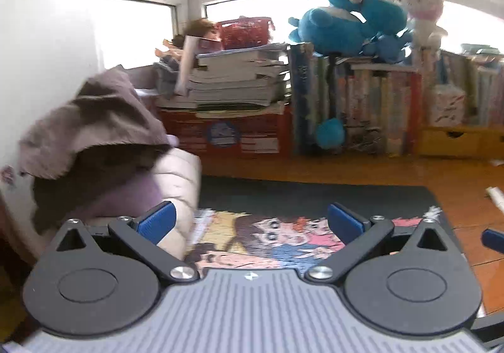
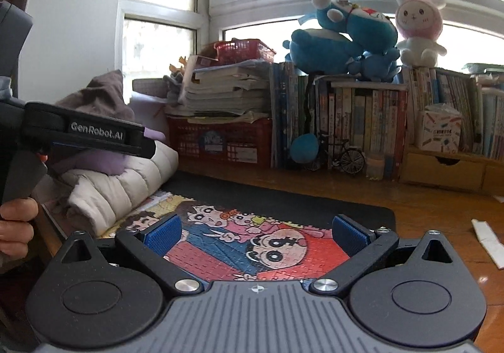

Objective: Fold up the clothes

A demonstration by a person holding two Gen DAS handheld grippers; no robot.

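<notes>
Both grippers over the cartoon jigsaw puzzle on its black mat (image 2: 252, 245), nothing held. Left gripper (image 1: 251, 222) with blue-padded fingers (image 1: 157, 220) spread wide, empty, nearest the heap. Right gripper (image 2: 256, 233) likewise spread, empty, further from the heap, above the middle of the puzzle.

Clothes stacked at the left edge of the puzzle on the wooden tabletop (image 2: 409, 205): a cream quilted puffer garment (image 2: 126, 182) at the bottom, its rolled edge touching the puzzle; a lilac soft garment (image 2: 94, 160) on top of it; a brown-grey crumpled cloth (image 1: 94, 119) draped over the heap, one flap hanging forward. None folded yet, judging by the lumpy pile.

Likely step: picking the first garment. Best to start with the brown-grey cloth, topmost and loose. Aim the left fingers at the hanging front flap, a single layer only, and pinch close to the edge. Lift up and away from the heap so the lilac piece underneath stays put. Bring the right gripper to a second corner before spreading flat over the puzzle. Risk: catching two garments at once and dragging the pile.
</notes>
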